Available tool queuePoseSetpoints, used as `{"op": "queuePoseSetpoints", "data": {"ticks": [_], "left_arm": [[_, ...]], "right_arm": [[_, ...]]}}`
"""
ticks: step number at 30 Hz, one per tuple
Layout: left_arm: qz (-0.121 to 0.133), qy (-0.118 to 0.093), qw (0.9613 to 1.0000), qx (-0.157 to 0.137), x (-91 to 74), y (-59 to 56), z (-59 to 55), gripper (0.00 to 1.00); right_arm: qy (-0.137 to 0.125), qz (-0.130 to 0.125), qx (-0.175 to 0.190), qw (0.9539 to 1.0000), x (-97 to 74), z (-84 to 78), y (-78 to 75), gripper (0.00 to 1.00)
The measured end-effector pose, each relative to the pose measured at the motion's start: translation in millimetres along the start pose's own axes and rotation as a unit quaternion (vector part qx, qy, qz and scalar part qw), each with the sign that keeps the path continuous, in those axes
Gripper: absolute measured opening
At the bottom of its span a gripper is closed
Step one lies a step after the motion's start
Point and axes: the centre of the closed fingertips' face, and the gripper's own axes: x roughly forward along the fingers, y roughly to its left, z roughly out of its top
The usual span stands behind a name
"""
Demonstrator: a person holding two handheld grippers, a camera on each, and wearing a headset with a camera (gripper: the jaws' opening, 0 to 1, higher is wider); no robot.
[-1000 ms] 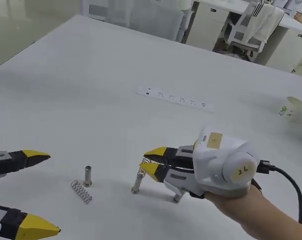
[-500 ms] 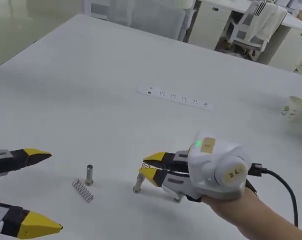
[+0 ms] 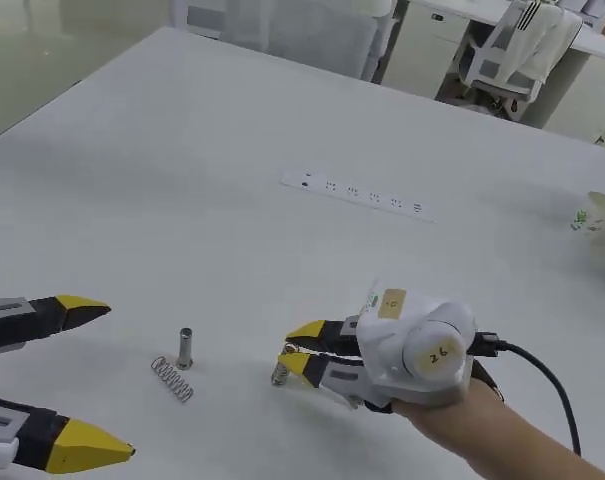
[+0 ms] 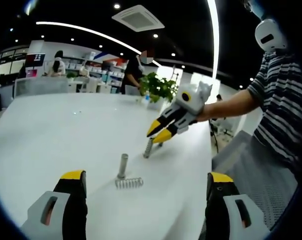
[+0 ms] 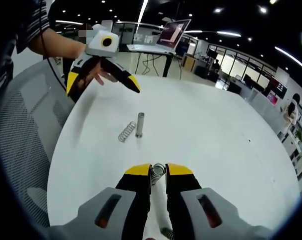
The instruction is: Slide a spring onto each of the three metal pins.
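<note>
Jaws of the left gripper (image 3: 120, 381) are spread wide, left of the bare pin (image 3: 185, 347). That pin is upright on the white table (image 3: 232, 120), and a loose spring (image 3: 171, 379) lies just beside its base. Right of the bare pin, the right gripper (image 3: 294, 348) pinches a second spring (image 5: 158, 171), seemingly seated over another pin (image 3: 279, 374) that is mostly hidden.

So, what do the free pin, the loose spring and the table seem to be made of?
Pin: probably steel, with a dull grey sheen and a brighter top. Loose spring: thin coiled metal wire with silvery glints. Table: smooth white matt top, perhaps laminate; the look leaves it open.
</note>
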Motion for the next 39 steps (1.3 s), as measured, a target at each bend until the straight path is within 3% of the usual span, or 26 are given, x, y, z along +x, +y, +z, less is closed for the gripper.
{"op": "queuePoseSetpoints", "data": {"ticks": [8,26,39], "left_arm": [[0.001,-0.001,1.0000,-0.002,-0.7,0.3,0.5,0.97],[-0.003,-0.003,1.0000,-0.003,3.1,-1.5,2.0,0.96],[0.004,-0.009,0.9999,-0.003,0.8,0.9,6.0,0.96]], "right_arm": [[0.014,0.006,-0.002,0.9999,4.3,-8.6,5.1,0.08],[0.011,0.006,0.023,0.9997,3.2,-8.0,4.9,0.12],[-0.032,-0.001,0.058,0.9978,-15.7,11.1,4.7,0.14]]}}
